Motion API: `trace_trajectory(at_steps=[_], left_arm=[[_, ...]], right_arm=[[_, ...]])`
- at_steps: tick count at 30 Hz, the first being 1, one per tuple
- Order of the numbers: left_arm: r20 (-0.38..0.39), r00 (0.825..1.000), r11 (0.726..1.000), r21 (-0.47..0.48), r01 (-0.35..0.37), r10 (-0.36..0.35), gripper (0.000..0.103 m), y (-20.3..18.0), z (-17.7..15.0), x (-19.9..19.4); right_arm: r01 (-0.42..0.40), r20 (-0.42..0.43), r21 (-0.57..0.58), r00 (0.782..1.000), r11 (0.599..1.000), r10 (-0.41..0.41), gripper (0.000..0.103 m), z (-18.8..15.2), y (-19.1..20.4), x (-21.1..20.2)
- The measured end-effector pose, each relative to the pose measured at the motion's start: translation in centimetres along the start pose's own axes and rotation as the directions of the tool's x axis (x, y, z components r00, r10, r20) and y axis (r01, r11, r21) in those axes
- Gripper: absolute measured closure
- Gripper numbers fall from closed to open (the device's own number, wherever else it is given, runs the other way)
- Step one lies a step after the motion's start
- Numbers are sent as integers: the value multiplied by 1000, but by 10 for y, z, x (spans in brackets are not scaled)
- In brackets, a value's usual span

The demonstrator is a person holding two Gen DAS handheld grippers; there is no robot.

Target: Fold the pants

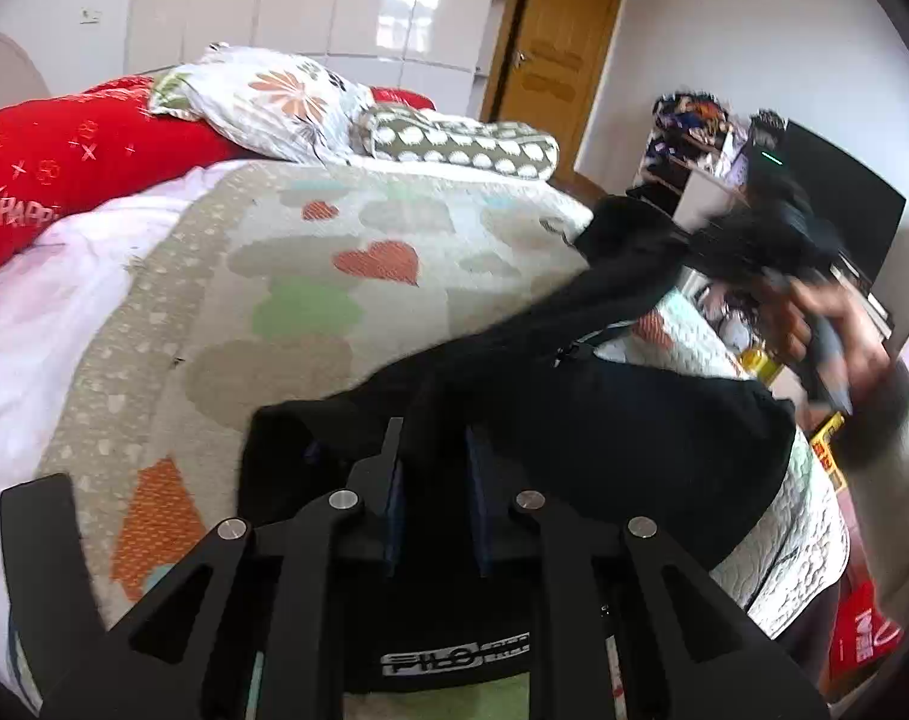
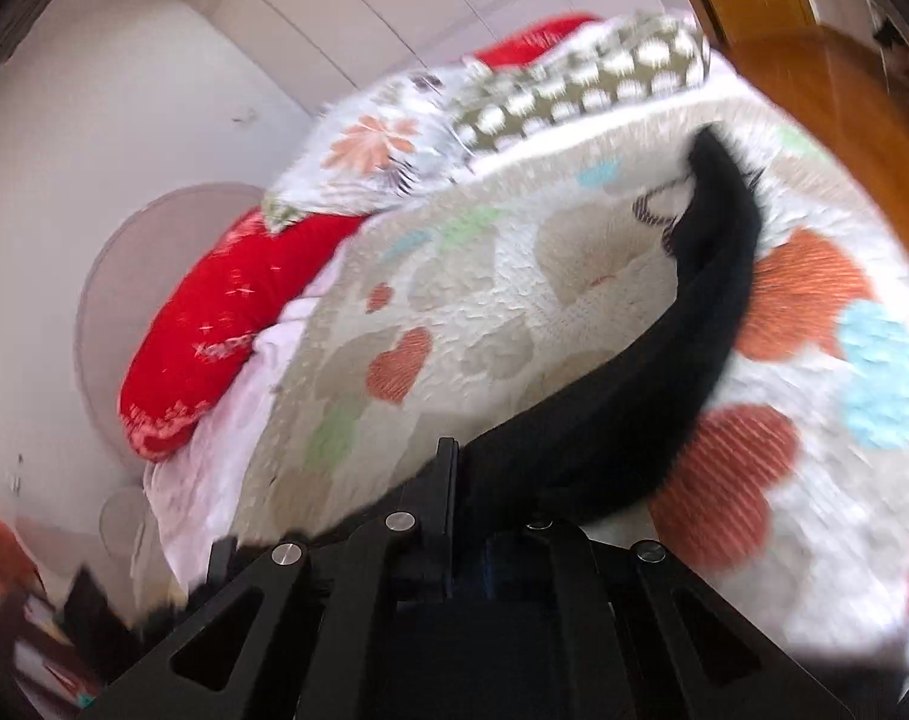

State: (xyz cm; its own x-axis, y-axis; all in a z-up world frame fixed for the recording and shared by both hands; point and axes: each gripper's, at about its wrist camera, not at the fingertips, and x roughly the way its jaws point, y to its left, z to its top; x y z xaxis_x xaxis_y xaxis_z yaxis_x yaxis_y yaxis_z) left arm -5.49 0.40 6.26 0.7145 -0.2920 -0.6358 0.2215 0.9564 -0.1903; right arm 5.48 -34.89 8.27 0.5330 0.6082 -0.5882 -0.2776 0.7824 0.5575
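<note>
— What do you hold?

— The black pants (image 1: pixel 604 420). They are half lifted from the bed (image 1: pixel 334 276), and the cloth is bunched and creased.

— How do they lie?

— One end is pinched between my left fingers (image 1: pixel 394 468). A long black strip (image 2: pixel 664 372) runs from my right fingers (image 2: pixel 448 480) across the heart-patterned cover, curving away.

We see open quilt (image 1: pixel 346 276) on the bed ahead and to the left, with room for a tool to pass. At the far end, the red pillow (image 1: pixel 70 162), floral pillow (image 1: pixel 274 102) and dotted bolster (image 1: pixel 466 144) block the way. On the right, the black pants (image 1: pixel 604 420) stretch across the near edge toward the right tool (image 1: pixel 772 240).
</note>
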Motion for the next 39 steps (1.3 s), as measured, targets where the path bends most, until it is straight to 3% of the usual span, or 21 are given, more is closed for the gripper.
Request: trace_trajectory(at_steps=[3,5,10,14,19,22,26,29,31,33,35,39], left_arm=[[18,1000,1000,5,2,-2,88,6,-9,-11],[-12,1000,1000,1,-15,15,88,12,-23,-9],[-124,991,998,-37,-58,53,88,30,-63,11],[-128,991,996,-75,-39,30,89,38,-69,11],[-72,996,998,-24,-55,53,91,30,-60,-7],[-43,996,996,-29,-81,80,92,38,-55,-15],[-85,985,982,-105,-159,151,92,68,-64,-10],[-93,987,972,-183,-147,132,92,84,-68,-16],[-66,991,970,-209,-128,117,82,86,-67,-25],[-30,994,970,-216,-114,110,31,84,-60,-31],[10,995,970,-226,-93,98,23,79,-54,-35],[-2,998,973,-220,-68,70,23,69,-38,-20]], right_arm=[[-1,12,-27,1000,1000,2,98,-44,9,-30],[18,-8,-23,1000,1000,-18,98,-84,6,-37],[130,-149,14,981,991,-127,98,-156,-21,-7],[107,-113,14,988,994,-104,98,-158,-17,-13],[49,-64,-49,997,998,-53,98,-154,12,-40],[-5,-103,-63,995,998,-2,99,-169,21,-38],[83,-204,-116,973,990,-105,98,-192,20,-10],[21,-182,-56,983,998,-31,88,-183,18,-23],[-2,-142,-73,990,997,-8,68,-170,22,-34],[-11,-112,-96,994,995,0,50,-160,26,-41],[-12,-90,-117,996,993,1,47,-150,33,-42],[11,-64,-146,998,989,-21,47,-124,45,-25]])
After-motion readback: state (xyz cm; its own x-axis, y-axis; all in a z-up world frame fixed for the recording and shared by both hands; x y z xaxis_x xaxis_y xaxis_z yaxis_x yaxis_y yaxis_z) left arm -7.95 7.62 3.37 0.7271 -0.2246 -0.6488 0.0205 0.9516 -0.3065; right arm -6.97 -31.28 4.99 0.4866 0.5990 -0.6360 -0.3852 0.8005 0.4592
